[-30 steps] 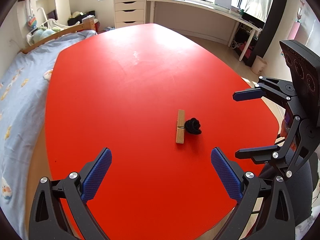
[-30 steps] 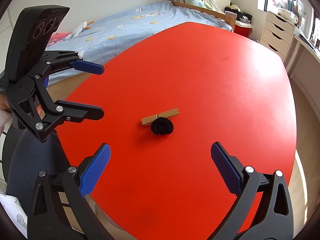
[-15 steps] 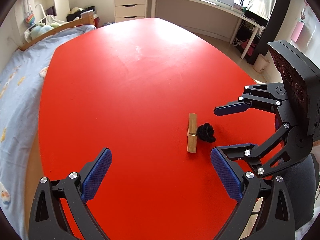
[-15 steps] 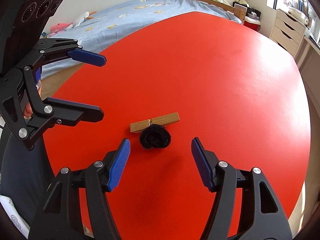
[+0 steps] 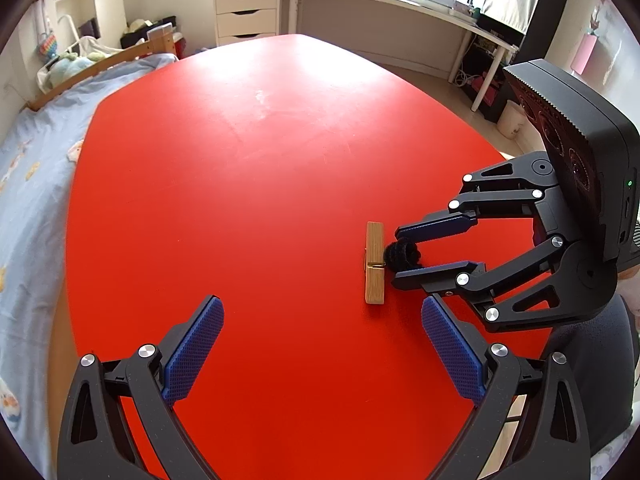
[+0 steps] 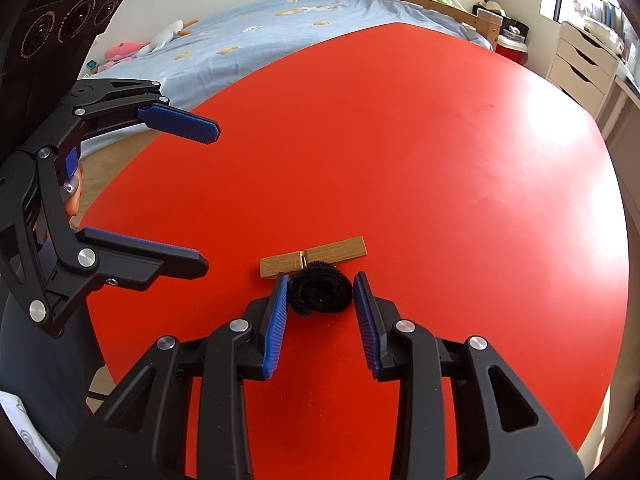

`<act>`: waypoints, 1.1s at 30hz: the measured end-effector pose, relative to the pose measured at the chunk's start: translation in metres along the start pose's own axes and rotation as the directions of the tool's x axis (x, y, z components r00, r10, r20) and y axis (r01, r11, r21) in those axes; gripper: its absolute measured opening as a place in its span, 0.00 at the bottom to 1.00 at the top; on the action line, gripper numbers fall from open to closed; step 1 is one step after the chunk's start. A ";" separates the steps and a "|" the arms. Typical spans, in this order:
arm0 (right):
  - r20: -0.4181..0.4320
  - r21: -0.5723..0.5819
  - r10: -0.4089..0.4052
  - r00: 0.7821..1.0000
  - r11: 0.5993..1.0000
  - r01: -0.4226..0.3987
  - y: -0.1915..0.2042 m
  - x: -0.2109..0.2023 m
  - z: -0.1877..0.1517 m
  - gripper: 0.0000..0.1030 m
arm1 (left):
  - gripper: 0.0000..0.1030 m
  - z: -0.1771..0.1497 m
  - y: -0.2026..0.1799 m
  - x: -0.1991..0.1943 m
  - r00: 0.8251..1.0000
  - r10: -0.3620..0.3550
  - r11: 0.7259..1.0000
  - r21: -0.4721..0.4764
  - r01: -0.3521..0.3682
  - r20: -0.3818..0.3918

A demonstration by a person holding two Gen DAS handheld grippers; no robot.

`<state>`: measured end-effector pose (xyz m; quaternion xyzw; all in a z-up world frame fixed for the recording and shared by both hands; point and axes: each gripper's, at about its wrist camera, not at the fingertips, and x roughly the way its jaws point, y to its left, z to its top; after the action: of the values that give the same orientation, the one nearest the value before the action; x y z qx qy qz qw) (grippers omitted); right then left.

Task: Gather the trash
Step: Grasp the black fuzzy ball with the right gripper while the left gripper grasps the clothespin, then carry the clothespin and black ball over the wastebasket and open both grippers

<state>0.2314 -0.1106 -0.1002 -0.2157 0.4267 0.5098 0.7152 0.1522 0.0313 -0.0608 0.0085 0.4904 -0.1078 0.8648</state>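
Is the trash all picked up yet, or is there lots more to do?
Not yet. Nothing looks collected so far. The right gripper is closing its jaws around the black fuzzy coil, which lies on the red table. The wooden clothespin beside it is untouched. The left gripper hangs open and empty. No bin shows in either view.

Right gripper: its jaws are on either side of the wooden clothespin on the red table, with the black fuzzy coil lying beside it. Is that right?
Not quite. The right wrist view shows the right gripper closing with the black fuzzy coil between its jaws, not the wooden clothespin. The clothespin lies just beyond the coil on the red table.
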 end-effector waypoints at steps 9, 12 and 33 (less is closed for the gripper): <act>0.019 0.025 -0.009 1.000 1.000 0.008 -0.006 -0.002 0.002 0.23 | 0.93 0.003 -0.009 0.012 1.000 -0.012 0.999 0.033 0.012 -0.008; 0.025 0.035 -0.014 1.000 0.999 0.013 -0.009 -0.003 0.002 0.23 | 0.92 0.004 -0.013 0.016 1.000 -0.011 0.999 0.041 0.012 -0.009; 0.044 0.091 -0.053 0.998 0.995 0.049 -0.023 -0.011 -0.002 0.22 | 0.12 0.009 -0.025 0.037 0.999 0.004 0.999 0.051 -0.002 -0.040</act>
<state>0.2501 -0.1271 -0.0950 -0.1826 0.4267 0.4765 0.7467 0.1734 -0.0008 -0.0848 0.0332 0.5045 -0.1190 0.8545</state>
